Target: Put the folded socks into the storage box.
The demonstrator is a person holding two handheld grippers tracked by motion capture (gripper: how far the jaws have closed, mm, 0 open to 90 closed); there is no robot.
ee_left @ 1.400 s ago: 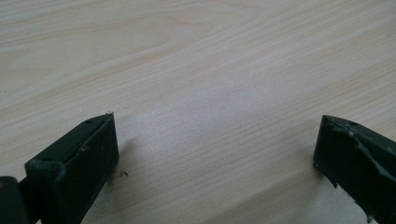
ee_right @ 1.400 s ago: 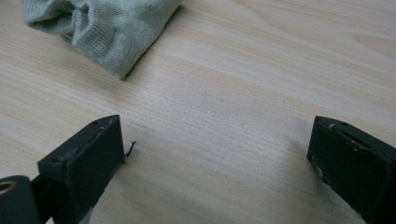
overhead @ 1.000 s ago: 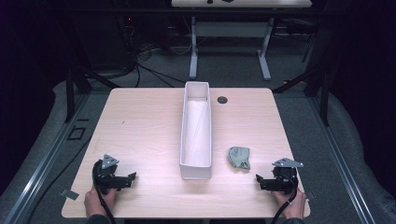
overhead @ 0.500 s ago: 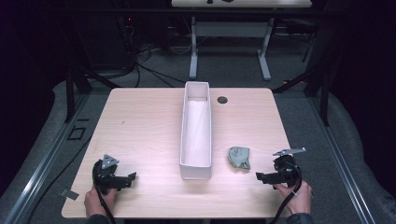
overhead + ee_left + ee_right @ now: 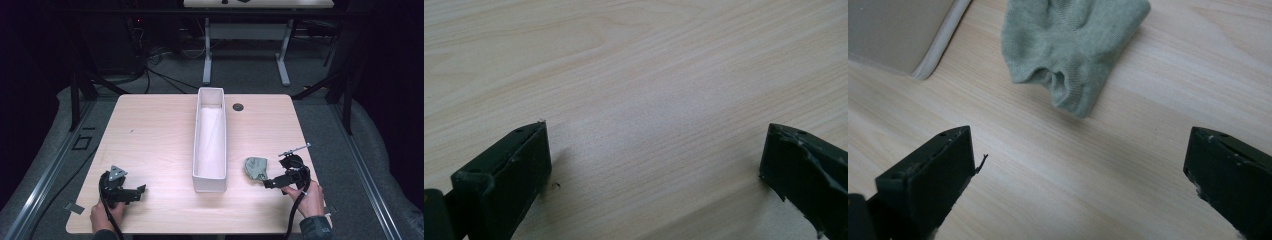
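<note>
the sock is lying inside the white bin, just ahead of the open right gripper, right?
Not quite. The sock is not inside the white bin; it lies on the table beside the bin, on its right. The high view shows this, and the right gripper view shows wood all around it. The rest holds: the right gripper is open, with the sock just ahead.

knit cloth sock (grey-green), matt wood-grain table, seemingly plastic bin.

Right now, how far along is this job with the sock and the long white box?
Nothing looks done: the sock lies on the table beside the white box. The right tongs, open, point at it. Left tongs rest open. Grabbing is left.
</note>
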